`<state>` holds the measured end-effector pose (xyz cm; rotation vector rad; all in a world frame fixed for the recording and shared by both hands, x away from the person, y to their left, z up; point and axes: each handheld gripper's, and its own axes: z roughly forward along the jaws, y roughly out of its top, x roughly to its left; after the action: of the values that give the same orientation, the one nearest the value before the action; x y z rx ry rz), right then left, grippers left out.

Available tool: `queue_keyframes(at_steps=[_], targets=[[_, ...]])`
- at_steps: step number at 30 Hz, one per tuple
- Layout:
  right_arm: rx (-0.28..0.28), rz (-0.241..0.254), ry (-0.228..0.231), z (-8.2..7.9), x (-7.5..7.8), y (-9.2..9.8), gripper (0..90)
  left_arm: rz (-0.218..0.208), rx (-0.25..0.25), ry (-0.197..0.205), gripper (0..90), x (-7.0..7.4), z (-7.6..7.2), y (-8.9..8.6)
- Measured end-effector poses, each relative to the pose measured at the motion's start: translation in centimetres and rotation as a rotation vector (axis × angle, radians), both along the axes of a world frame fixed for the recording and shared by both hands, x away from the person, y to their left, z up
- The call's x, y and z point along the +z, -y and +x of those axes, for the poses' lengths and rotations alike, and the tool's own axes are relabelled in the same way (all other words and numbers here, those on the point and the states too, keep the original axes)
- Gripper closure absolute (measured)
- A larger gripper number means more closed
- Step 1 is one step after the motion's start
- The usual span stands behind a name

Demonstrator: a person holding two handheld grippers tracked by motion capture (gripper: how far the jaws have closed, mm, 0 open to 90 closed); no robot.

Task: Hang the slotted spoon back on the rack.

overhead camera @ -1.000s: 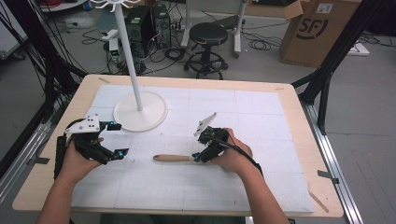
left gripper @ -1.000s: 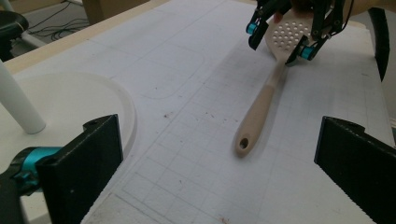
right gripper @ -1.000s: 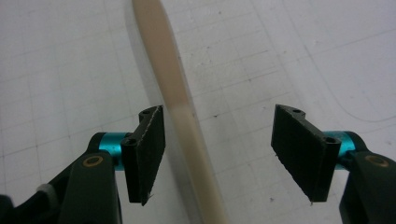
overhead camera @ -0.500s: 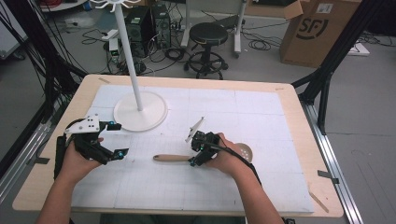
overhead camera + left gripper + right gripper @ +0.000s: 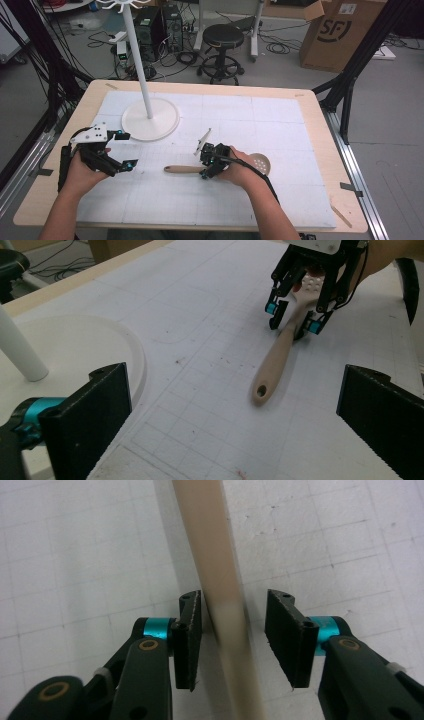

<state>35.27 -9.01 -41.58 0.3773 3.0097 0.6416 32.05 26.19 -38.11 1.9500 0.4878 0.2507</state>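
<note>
A pale wooden slotted spoon (image 5: 182,169) lies flat on the white gridded mat (image 5: 280,125), its handle pointing left and its round head (image 5: 260,162) to the right. My right gripper (image 5: 204,167) points down over the handle. In the right gripper view the handle (image 5: 210,555) runs between the two black pads (image 5: 285,635). The jaws have just been closing, and a gap still shows on one side, so my right gripper (image 5: 232,635) stands open around it. My left gripper (image 5: 128,150) rests at the left, open wide and holding nothing. From the left gripper view I see the spoon (image 5: 272,365) under the right gripper (image 5: 292,322).
A white stand with a round base (image 5: 150,119) and a thin pole (image 5: 137,55) rises at the back left of the mat, close to my left gripper; its base (image 5: 75,340) shows in the left gripper view. Beyond the table are a stool (image 5: 222,37) and a cardboard box (image 5: 340,35).
My right gripper has shifted left and sunk onto the spoon's handle, uncovering the spoon's head, and its jaws have narrowed. The left hand has stayed still.
</note>
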Motion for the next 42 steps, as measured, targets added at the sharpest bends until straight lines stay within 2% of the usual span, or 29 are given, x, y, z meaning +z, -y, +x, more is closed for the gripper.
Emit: queue_keyframes(at_steps=[6,8,10,19,23,37,42], targets=[[0.001,-0.005,-0.018,0.3,0.0,-0.1,60.5,0.005,0.0,-0.003,1.7,-0.1,0.0,0.1],[0.005,-0.006,-0.02,0.3,0.0,-0.1,63.6,0.012,-0.001,-0.004,1.6,-0.1,0.0,0.1],[-0.002,-0.002,-0.019,0.3,0.0,0.0,70.6,0.012,0.0,-0.005,1.7,-0.1,0.0,0.2],[-0.015,0.013,-0.028,0.5,0.1,0.2,74.7,0.018,0.003,-0.007,1.6,-0.2,0.1,0.1],[-0.007,0.03,-0.024,0.4,0.7,0.5,74.8,0.02,-0.001,-0.008,1.7,-0.2,0.1,0.0],[-0.048,0.226,0.036,0.3,5.8,2.4,75.2,0.0,0.011,0.0,1.6,0.1,0.0,-0.4],[-0.057,0.255,0.058,0.5,7.0,2.8,75.2,0.0,0.007,-0.001,1.6,0.0,0.0,-0.2]])
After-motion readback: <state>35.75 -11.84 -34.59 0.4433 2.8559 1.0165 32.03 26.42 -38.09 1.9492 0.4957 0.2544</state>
